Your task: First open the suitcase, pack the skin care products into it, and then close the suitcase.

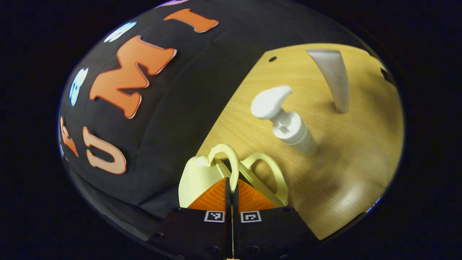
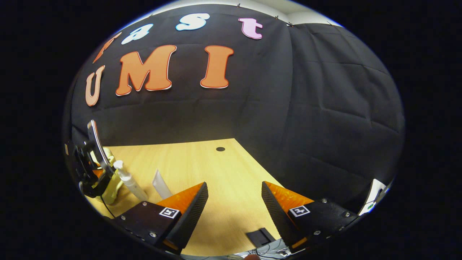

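Note:
In the left gripper view my left gripper (image 1: 232,183) is shut on one of two looped handles (image 1: 232,162) of a small pale yellow suitcase (image 1: 196,180), which sits at the wooden table's edge by the wall. A white pump bottle (image 1: 288,124) stands just beyond it, and a pale upright tube (image 1: 334,77) farther off. In the right gripper view my right gripper (image 2: 234,198) hangs open over the table with nothing between its fingers. At that view's far left are the left gripper (image 2: 88,169), the suitcase (image 2: 112,185), the pump bottle (image 2: 130,183) and the tube (image 2: 160,185).
The wooden table (image 2: 202,162) has a small round hole (image 2: 220,148) near its back edge. A small flat black object (image 2: 260,236) lies on the table under my right gripper. Black cloth walls close the back and side.

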`<state>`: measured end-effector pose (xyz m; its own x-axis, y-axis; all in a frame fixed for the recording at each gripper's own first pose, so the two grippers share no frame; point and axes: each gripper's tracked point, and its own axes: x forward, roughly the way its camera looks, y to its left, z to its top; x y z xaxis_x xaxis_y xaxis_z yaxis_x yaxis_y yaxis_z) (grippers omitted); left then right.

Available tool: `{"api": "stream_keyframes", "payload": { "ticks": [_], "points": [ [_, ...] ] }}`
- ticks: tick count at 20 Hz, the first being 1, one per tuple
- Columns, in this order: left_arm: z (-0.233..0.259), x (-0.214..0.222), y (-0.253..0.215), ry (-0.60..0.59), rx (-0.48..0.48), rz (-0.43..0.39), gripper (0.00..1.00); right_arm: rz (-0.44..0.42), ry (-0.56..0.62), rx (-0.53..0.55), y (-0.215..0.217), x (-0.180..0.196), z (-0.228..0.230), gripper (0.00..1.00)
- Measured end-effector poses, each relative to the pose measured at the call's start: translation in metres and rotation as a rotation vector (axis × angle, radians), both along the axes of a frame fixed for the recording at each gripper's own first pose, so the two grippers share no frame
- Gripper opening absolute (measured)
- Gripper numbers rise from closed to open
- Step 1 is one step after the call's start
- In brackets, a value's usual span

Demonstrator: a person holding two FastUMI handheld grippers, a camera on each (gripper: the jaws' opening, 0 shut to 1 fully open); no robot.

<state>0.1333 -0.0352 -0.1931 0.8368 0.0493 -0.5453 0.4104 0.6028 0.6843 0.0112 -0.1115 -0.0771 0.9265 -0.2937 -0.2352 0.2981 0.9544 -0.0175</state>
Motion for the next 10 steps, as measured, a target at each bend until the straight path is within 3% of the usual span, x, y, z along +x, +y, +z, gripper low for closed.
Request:
{"api": "stream_keyframes", "payload": {
  "ticks": [6, 10],
  "points": [
    [0.057, 0.020, 0.052, 0.032, -0.356, 0.082, 0.02, 0.055, -0.080, -0.028, 0.057, 0.033, 0.055, 0.95],
    [0.072, 0.023, 0.075, 0.042, -0.497, 0.091, 0.01, 0.016, -0.110, -0.036, 0.091, 0.037, 0.076, 0.95]
  ]
}}
